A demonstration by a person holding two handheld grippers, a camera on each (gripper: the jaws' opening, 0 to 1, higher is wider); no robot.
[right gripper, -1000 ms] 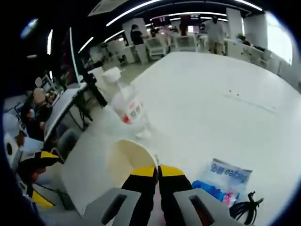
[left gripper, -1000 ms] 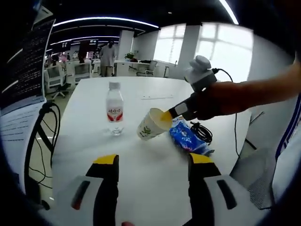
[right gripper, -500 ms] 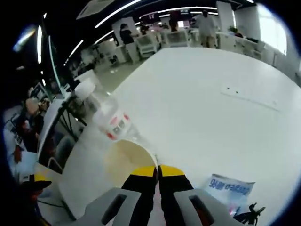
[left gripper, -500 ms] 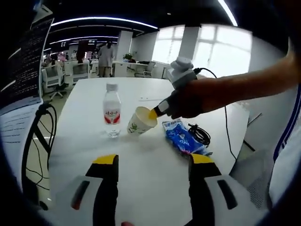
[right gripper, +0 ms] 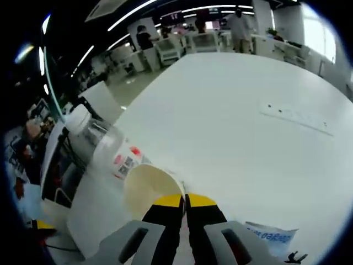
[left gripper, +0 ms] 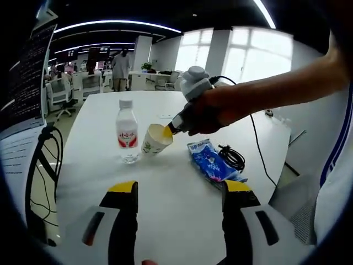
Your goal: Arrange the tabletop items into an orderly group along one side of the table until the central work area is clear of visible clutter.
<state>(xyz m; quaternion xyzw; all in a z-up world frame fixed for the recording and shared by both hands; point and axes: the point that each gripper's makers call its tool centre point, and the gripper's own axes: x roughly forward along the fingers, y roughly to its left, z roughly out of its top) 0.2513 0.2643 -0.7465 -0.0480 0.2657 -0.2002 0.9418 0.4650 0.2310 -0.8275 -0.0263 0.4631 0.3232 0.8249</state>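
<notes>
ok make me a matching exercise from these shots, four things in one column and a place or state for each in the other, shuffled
Things:
1. paper cup
2. water bottle
3. blue snack packet
4. black cable

Places or states:
A. standing upright with its cap on
B. coiled near the table's edge, beside the packet
C. tilted, its rim pinched by the right tongs
D. lying flat between the cup and the cable

Pairs: 1-C, 2-A, 3-D, 4-B
</notes>
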